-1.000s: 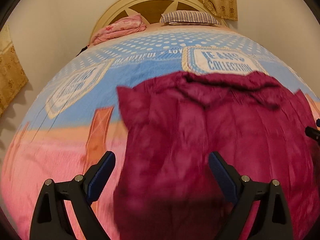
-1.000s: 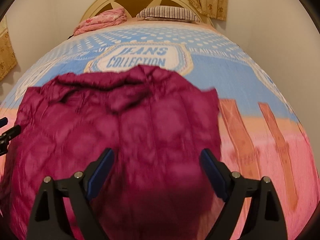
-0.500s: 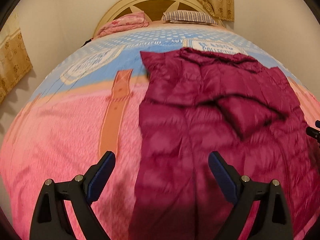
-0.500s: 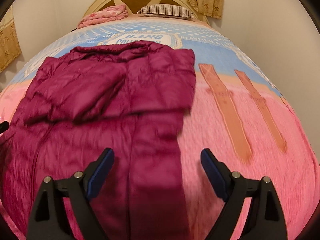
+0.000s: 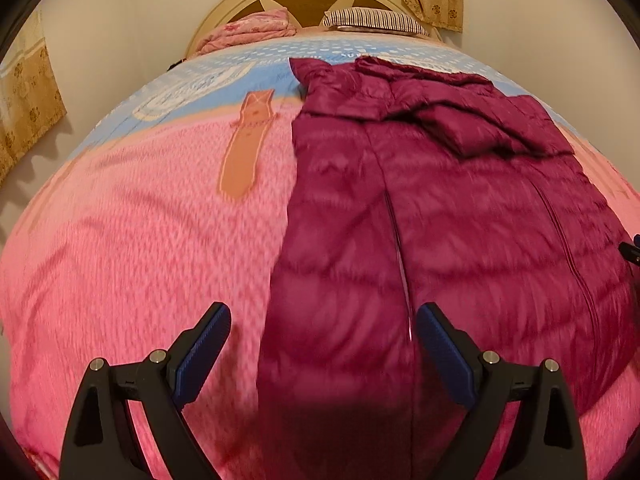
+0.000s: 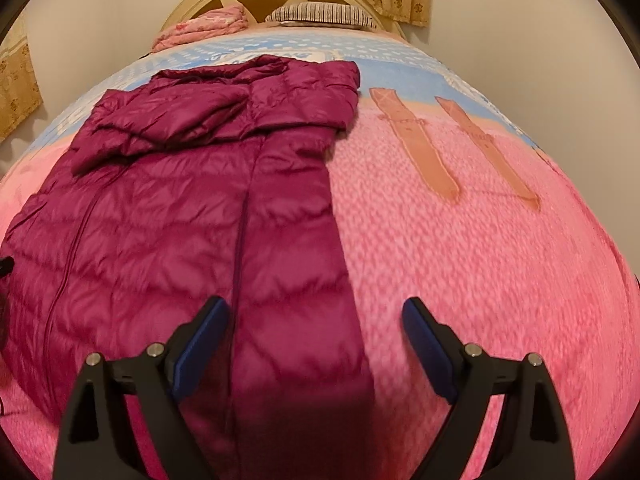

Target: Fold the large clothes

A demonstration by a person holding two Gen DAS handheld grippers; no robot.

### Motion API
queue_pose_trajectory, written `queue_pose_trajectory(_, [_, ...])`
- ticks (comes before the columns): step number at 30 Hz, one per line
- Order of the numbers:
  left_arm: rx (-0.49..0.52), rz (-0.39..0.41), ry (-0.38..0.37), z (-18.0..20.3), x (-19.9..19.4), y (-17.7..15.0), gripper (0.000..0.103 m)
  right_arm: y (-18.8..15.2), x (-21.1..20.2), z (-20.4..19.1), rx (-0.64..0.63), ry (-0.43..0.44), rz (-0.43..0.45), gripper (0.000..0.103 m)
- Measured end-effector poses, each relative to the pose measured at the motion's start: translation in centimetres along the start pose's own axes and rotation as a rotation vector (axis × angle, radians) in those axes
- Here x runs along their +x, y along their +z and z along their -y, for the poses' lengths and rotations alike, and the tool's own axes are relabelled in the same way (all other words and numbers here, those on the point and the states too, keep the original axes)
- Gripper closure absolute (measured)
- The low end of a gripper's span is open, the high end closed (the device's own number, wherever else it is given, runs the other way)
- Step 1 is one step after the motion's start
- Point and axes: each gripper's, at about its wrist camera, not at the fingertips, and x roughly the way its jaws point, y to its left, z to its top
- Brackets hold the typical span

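Now | jacket (image 5: 460, 216) flat beneath both fingers (image 5: 208, 336) | both spread wide, gripping nothing

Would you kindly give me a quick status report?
Left gripper and right gripper open, empty. Maroon puffer coat flat on bedspread. Nothing in the way.

Maroon quilted coat (image 6: 168, 216) lies flat on pink and blue bedspread (image 6: 500, 260), sleeves folded across its upper part. Right tongs (image 6: 316, 332) spread wide over its right edge, gripping nothing.
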Motion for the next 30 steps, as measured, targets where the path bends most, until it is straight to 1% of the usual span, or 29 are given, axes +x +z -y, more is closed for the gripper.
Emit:
queue_pose_trajectory(5, [0.007, -0.007, -0.025, -0.1, -0.7, -2.1, 0.008, -2.8, -1.3, 0.5, 0.017, 0.027, -0.001, 0.012])
queue_pose_trajectory(8, [-0.003, 0.002, -0.045, -0.4, -0.9, -3.1, 0.009, -3.9, -1.9, 0.5, 0.019, 0.03, -0.003, 0.012])
queue_pose_trajectory(14, [-0.021, 0.017, -0.071, -0.5, -0.9, -3.8, 0.009, -6.2, -2.3, 0.6, 0.026, 0.053, -0.021, 0.014])
queue_pose_trajectory(17, [-0.037, 0.009, -0.093, -0.6, -0.7, -4.0, 0.009, -6.5, -2.6, 0.6, 0.032, 0.063, -0.01, 0.019])
queue_pose_trajectory(18, [-0.04, 0.005, -0.108, -0.7, -0.7, -4.0, 0.009, -6.5, -2.7, 0.5, 0.033, 0.069, -0.009, 0.024])
queue_pose_trajectory(19, [-0.042, 0.004, -0.119, -0.7, -0.7, -4.0, 0.013, -6.5, -2.7, 0.3, 0.03, 0.072, -0.008, 0.03])
queue_pose_trajectory(20, [-0.046, 0.003, -0.136, -0.7, -0.7, -4.1, 0.027, -6.5, -2.8, 0.1, 0.023, 0.075, -0.007, 0.036])
queue_pose_trajectory(21, [-0.054, 0.0, -0.171, -0.8, -0.8, -4.1, 0.035, -6.5, -3.0, -0.3, 0.01, 0.092, -0.008, 0.05])
queue_pose_trajectory(22, [-0.056, 0.0, -0.196, -0.7, -1.0, -4.1, 0.05, -6.5, -3.2, -0.6, -0.003, 0.112, -0.01, 0.07])
queue_pose_trajectory(23, [-0.04, 0.005, -0.21, -0.4, -1.3, -4.1, 0.066, -6.4, -3.4, -0.8, -0.014, 0.127, -0.01, 0.081])
queue_pose_trajectory(24, [-0.01, 0.016, -0.205, 0.2, -1.8, -4.0, 0.074, -6.4, -3.6, -1.0, -0.018, 0.141, -0.009, 0.09])
queue_pose_trajectory(25, [0.02, 0.029, -0.198, 0.6, -2.3, -3.9, 0.088, -6.5, -3.9, -1.2, -0.018, 0.143, -0.004, 0.093])
queue_pose_trajectory(26, [0.036, 0.039, -0.196, 0.9, -2.8, -3.9, 0.094, -6.5, -4.3, -1.3, -0.021, 0.135, 0.011, 0.094])
queue_pose_trajectory(27, [0.043, 0.061, -0.197, 1.0, -3.6, -3.7, 0.095, -6.7, -4.8, -1.3, -0.019, 0.138, 0.027, 0.095])
queue_pose_trajectory(30, [0.038, 0.145, -0.243, 0.2, -7.0, -2.6, 0.096, -6.5, -7.5, -0.6, 0.005, 0.167, 0.089, 0.097])
